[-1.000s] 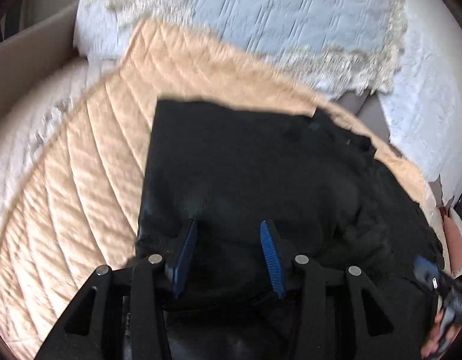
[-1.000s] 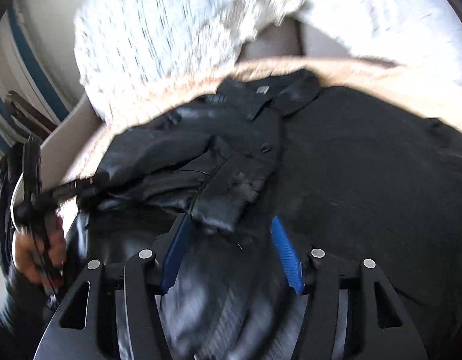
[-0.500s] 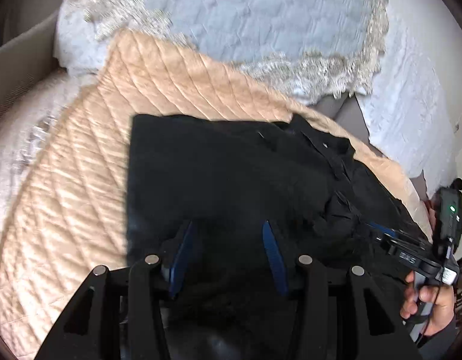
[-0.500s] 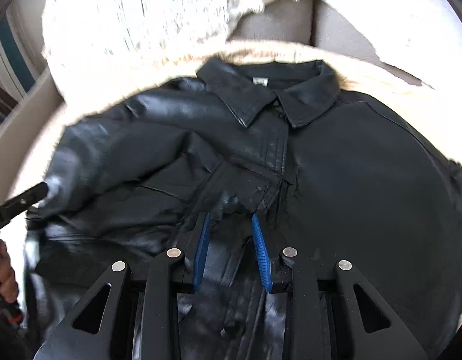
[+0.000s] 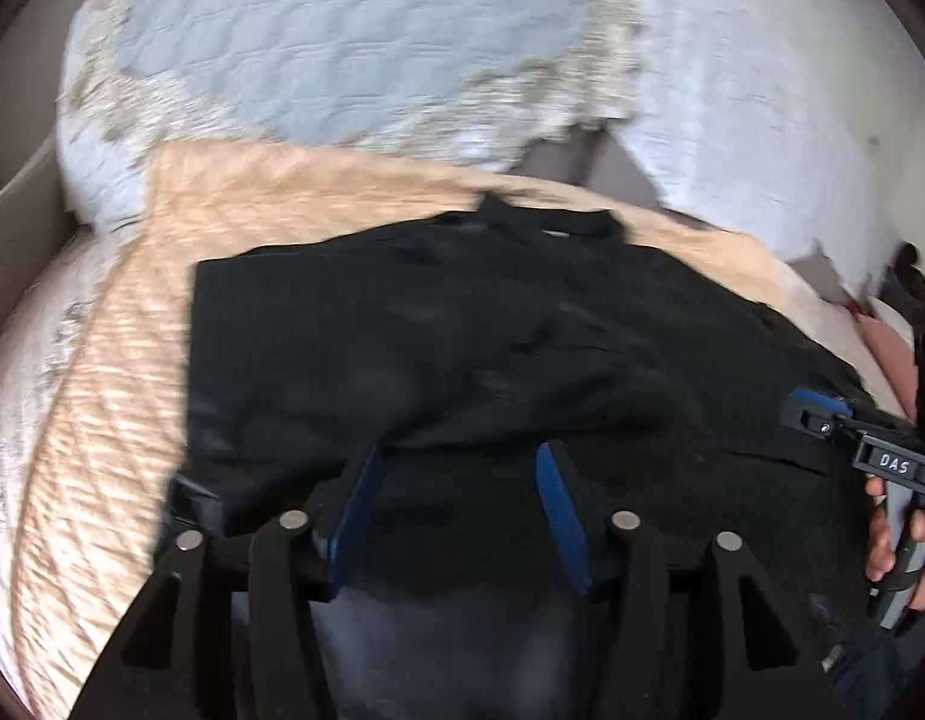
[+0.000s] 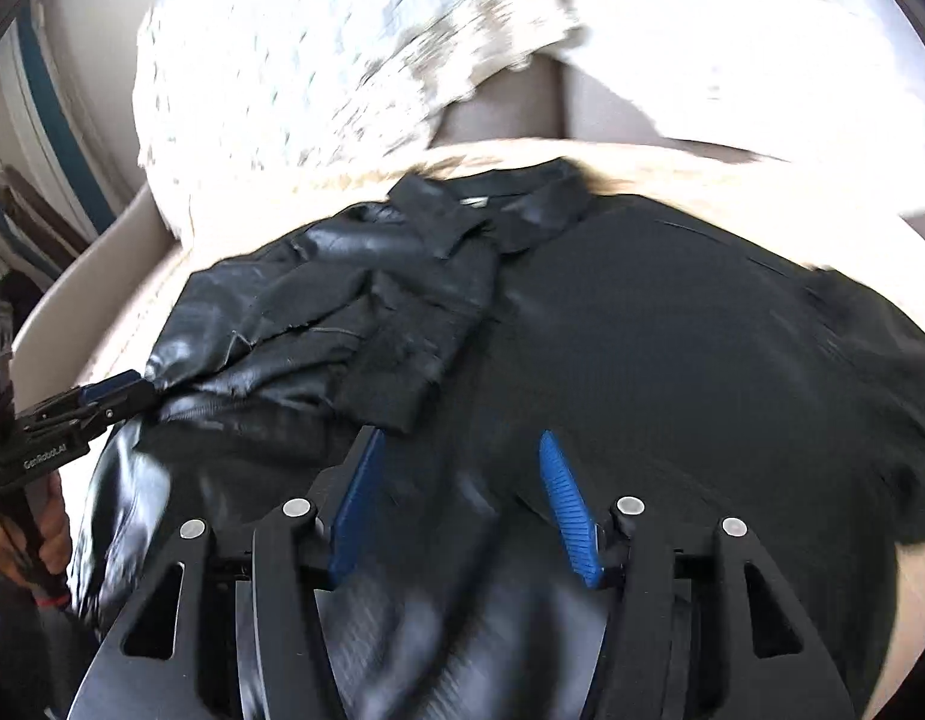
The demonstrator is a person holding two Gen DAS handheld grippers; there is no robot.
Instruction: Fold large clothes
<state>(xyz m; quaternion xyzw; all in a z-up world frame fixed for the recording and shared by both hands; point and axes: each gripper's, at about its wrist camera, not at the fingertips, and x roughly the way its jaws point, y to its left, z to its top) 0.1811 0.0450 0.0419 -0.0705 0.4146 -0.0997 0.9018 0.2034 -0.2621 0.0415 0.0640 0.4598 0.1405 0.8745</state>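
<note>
**Jacket spread flat, both grippers open above its lower half**

Jacket (image 5: 462,348) in black leather lies on a peach quilt (image 5: 102,396), filling the middle of both views, its collar (image 6: 492,204) pointing to the top of the frame. I see my left gripper (image 5: 456,510) at bottom centre of its own view, blue pads apart over the dark fabric. Those jaws have just been opening and nothing is pinched between them. My right gripper (image 6: 462,498) sits likewise at bottom centre of its view, jaws parted after just opening again, with only the jacket's front under them.

From the right wrist I can make out what the left cannot: a sleeve or front panel folded across the chest at left of centre, with shiny creases. That view also catches the left gripper at the left edge, its tip just beside the crumpled sleeve end; I cannot tell whether it touches. The left wrist view shows the right gripper at the right edge, with a hand (image 5: 894,546) on its handle.

Both views are smeared by motion. The jacket's hem is cut off behind the gripper bodies. Pale pillows (image 5: 354,42) lie along the top, washed out in the right view.
</note>
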